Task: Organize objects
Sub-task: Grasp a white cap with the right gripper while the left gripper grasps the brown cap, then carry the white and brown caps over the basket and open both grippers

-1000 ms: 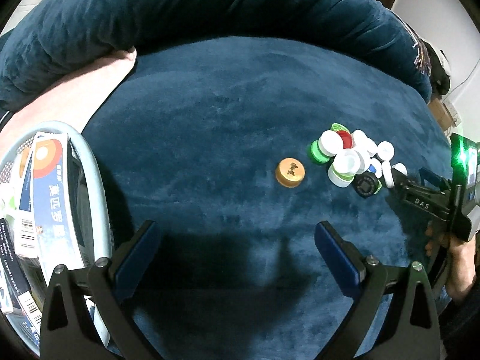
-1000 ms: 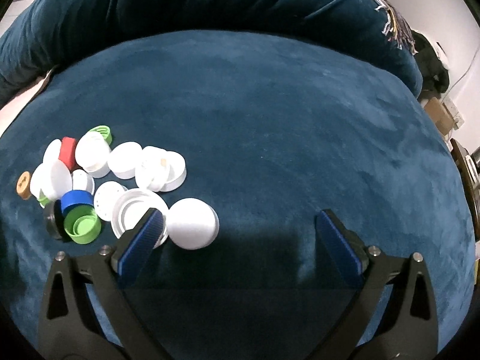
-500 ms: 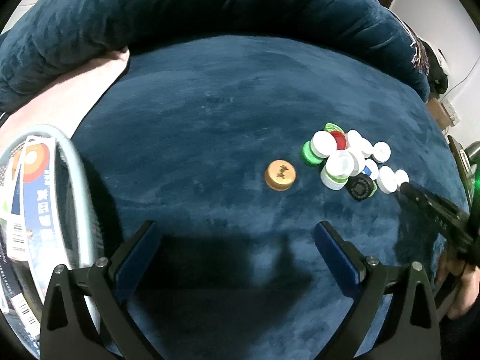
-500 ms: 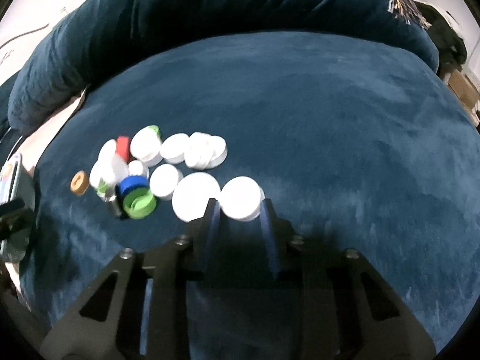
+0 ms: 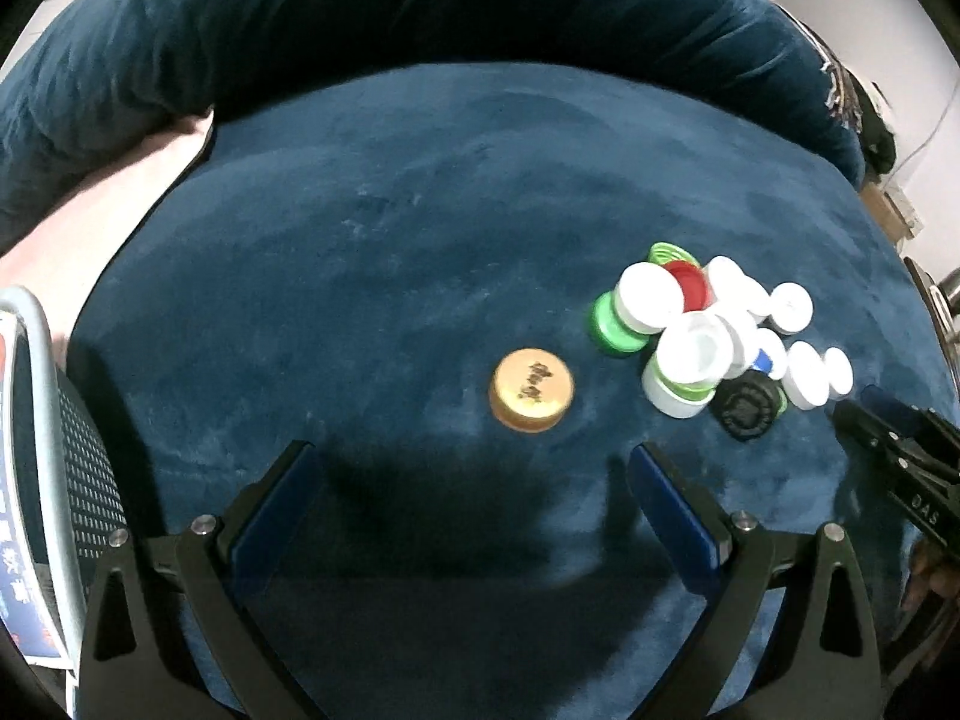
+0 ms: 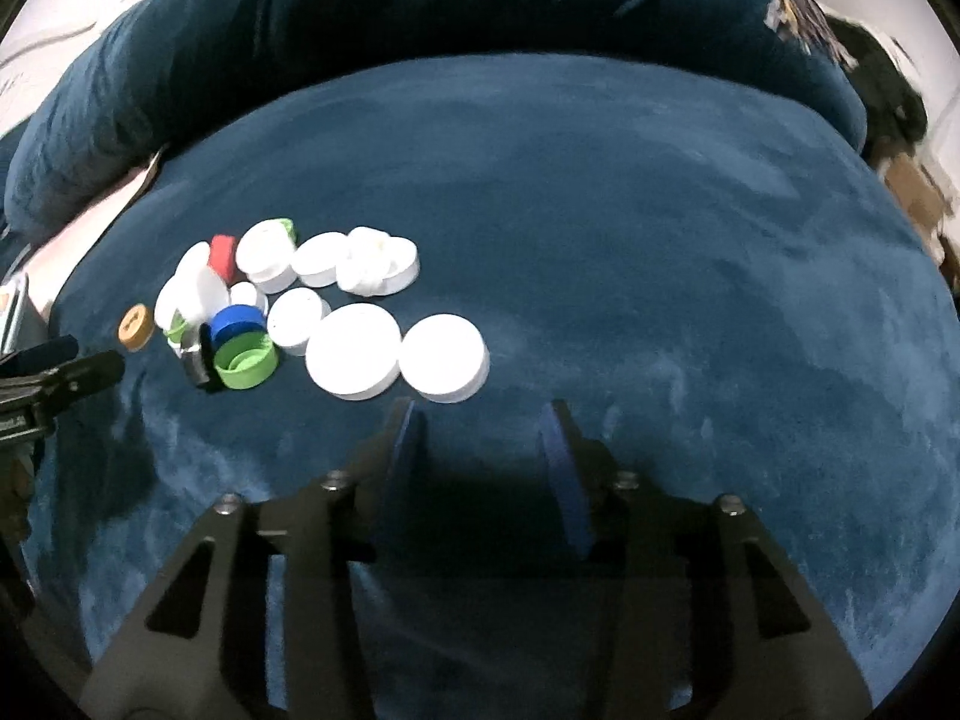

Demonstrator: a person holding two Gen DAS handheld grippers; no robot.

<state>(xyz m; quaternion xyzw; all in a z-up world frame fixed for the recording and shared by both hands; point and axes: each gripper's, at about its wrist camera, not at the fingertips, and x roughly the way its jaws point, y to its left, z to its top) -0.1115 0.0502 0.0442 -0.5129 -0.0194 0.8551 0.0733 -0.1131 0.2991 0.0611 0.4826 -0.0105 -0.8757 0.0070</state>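
While a dark blue plush cushion (image 6: 600, 192) fills both views, a long bolster (image 5: 420, 6) of the same fabric curves along its far edge. At the left edge of the left wrist view stands a grey mesh basket (image 5: 42, 372) with printed cartons inside. The left gripper (image 5: 474, 480) hangs over bare plush with its jaws spread wide and nothing between them. The right gripper (image 6: 480, 420) has its jaws part-way apart and opening, empty, just short of the nearest lid. A cluster of bottle caps (image 6: 288, 300) lies on the cushion's left half in the right wrist view. Nearest the right gripper are two large white lids (image 6: 444, 357), side by side and touching. Beyond them lie smaller white caps, a green cap (image 6: 246, 363) open side up, a blue cap (image 6: 237, 321), a red cap (image 6: 223, 255) on edge and a black cap (image 5: 747, 405). A gold cap (image 5: 531, 390) sits apart from the pile, just ahead of the left gripper.
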